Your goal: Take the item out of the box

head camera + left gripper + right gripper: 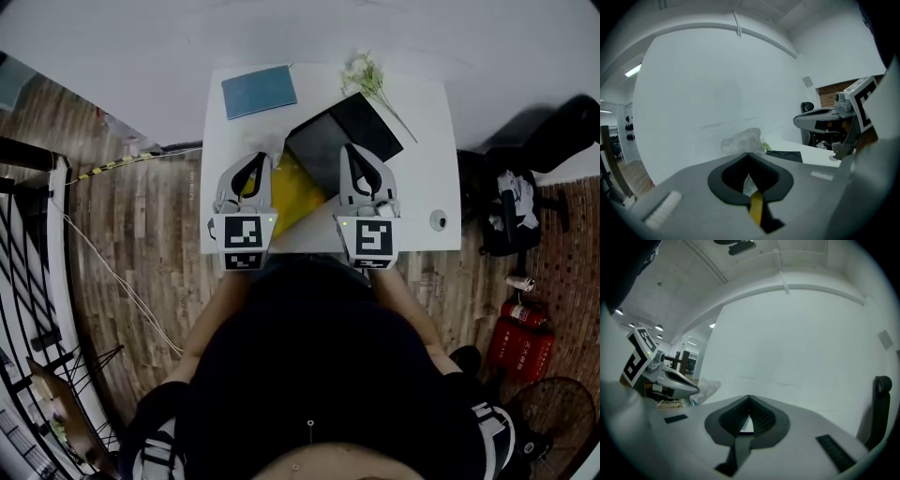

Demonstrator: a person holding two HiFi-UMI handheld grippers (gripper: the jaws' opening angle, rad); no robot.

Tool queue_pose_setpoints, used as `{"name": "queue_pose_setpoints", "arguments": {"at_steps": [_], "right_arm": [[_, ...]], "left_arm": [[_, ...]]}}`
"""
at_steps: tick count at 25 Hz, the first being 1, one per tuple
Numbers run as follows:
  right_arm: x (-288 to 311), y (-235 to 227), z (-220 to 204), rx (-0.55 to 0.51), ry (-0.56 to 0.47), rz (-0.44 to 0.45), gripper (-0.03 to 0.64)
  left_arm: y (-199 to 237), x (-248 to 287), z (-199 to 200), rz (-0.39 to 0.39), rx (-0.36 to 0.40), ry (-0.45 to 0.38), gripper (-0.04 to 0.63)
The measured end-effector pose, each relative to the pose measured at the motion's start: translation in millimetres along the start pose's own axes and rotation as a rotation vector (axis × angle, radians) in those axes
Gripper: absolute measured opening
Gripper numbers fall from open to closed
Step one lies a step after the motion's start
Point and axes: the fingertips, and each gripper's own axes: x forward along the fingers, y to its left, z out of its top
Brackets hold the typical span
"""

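A flat black box [339, 141] lies askew on the white table [422, 159]. A yellow item [295, 192] sticks out from its near left edge. My left gripper [251, 161] hangs above the table's left part, its jaws shut with a thin yellow strip [756, 207] of that item pinched between them. My right gripper [354, 152] hovers over the box's near side and also looks shut. A grey strip [739, 446] shows in its slit, and I cannot tell what it is. Each gripper appears in the other's view: right gripper [820, 118], left gripper [677, 379].
A blue notebook [260, 91] lies at the table's far left. A wrapped sprig of flowers [367, 77] sits at the far edge by the wall. A small round object [438, 220] rests near the right edge. A black chair and red canisters [518, 342] stand to the right.
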Motion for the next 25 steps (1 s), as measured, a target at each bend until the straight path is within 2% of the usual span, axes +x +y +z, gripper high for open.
{"name": "queue_pose_setpoints", "arguments": {"at_steps": [13,18,22,25], "right_arm": [[-13,-22,59,0.0,-0.122,-0.048,0.012],[-16,-22,78,-0.002,-0.153,-0.057,0.012],[-20,-18,88,-0.003,-0.161,-0.067,0.012],[-20,-16,91,-0.004,-0.166,-0.078,0.012]], "left_arm": [[17,-27,95,0.061,0.058,-0.252,0.011],[22,-38,115,0.068,0.033,-0.305,0.011],[26,-47,117,0.067,-0.035,-0.306,0.011],[29,-51,121,0.063,-0.024,-0.327,0.011]]}}
